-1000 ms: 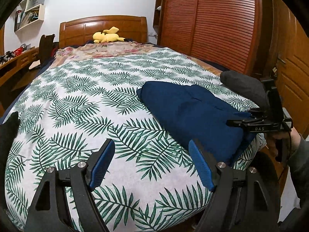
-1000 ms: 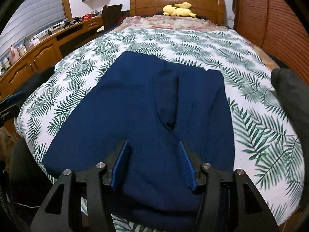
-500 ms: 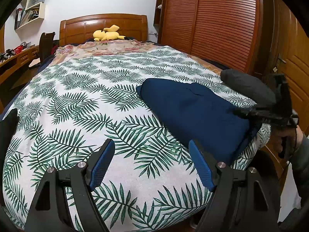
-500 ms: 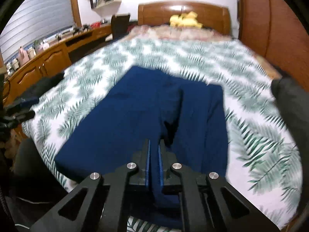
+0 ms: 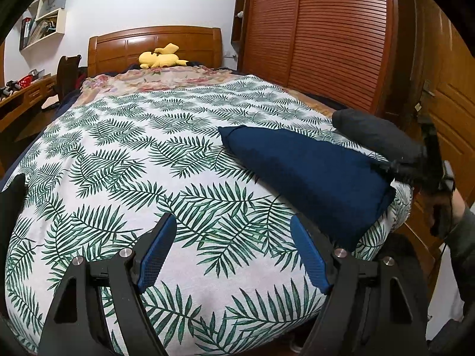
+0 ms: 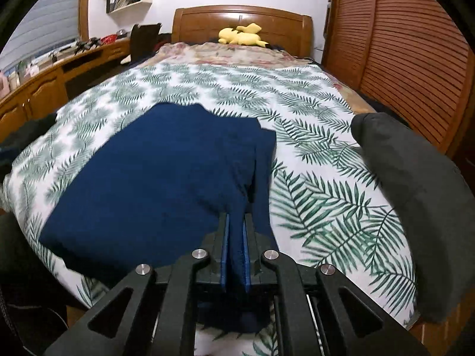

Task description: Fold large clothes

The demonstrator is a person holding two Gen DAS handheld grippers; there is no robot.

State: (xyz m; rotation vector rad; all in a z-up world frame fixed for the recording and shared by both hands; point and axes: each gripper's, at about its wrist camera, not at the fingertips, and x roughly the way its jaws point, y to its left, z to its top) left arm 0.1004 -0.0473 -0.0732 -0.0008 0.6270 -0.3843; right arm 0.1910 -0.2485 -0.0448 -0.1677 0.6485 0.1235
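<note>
A navy blue garment (image 6: 154,178) lies spread on the leaf-print bed cover (image 6: 320,184), near the foot of the bed. My right gripper (image 6: 235,231) is shut on a pinched ridge of the garment's near edge, and the cloth rises between its blue pads. In the left wrist view the same navy garment (image 5: 311,172) sits at the right side of the bed, with the right gripper (image 5: 394,169) at its far corner and a hand (image 5: 445,207) behind it. My left gripper (image 5: 230,252) hangs open over bare bed cover (image 5: 118,163), apart from the garment.
A dark grey folded garment (image 6: 415,195) lies at the bed's right edge. A yellow plush toy (image 6: 242,36) rests by the wooden headboard (image 6: 242,19). A slatted wardrobe (image 5: 320,35) runs along the right, a wooden desk (image 6: 38,89) along the left.
My right gripper went from open over the garment's edge to shut on it, then drew the cloth sideways and up; the garment's outline shifted. The left gripper stayed still.
</note>
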